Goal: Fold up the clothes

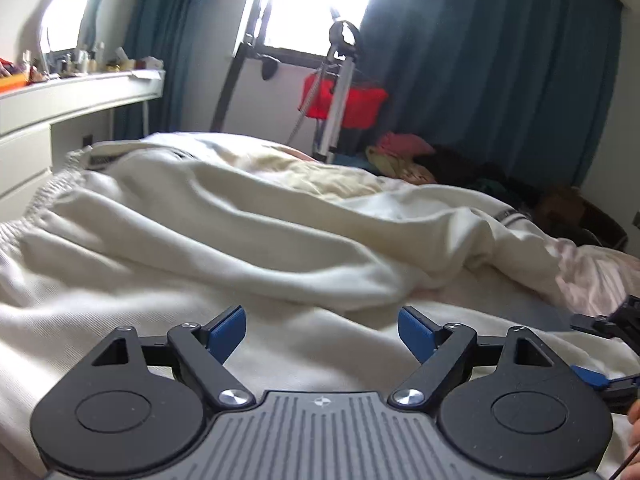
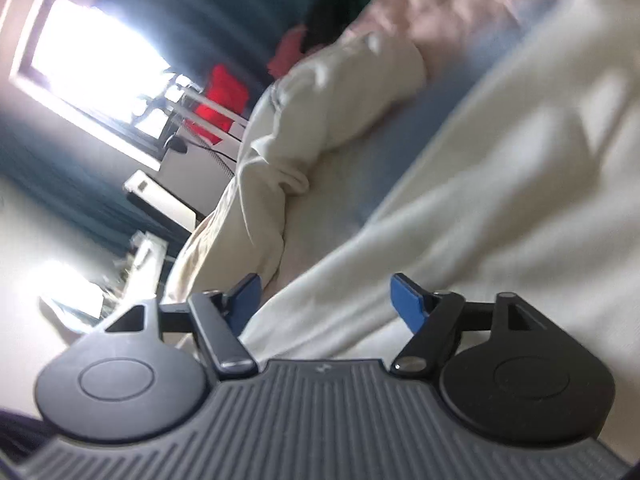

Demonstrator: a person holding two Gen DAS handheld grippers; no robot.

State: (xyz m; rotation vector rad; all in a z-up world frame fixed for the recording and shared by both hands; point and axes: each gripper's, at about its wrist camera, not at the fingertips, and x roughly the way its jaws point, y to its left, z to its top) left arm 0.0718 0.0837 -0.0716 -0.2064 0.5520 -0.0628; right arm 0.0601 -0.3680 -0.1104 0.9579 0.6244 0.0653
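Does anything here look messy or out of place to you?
The cream garment lies crumpled on the bed, bunched in thick folds rather than spread flat. Past it, a heap of colourful clothes sits in a jumble. Both grippers, left and right, are open and hold nothing.

Cream garment, blue gripper pads

The left gripper is hovering with its blue pads spread wide over a rumpled cream garment lying across the bed, while the right gripper is showing at the right edge.
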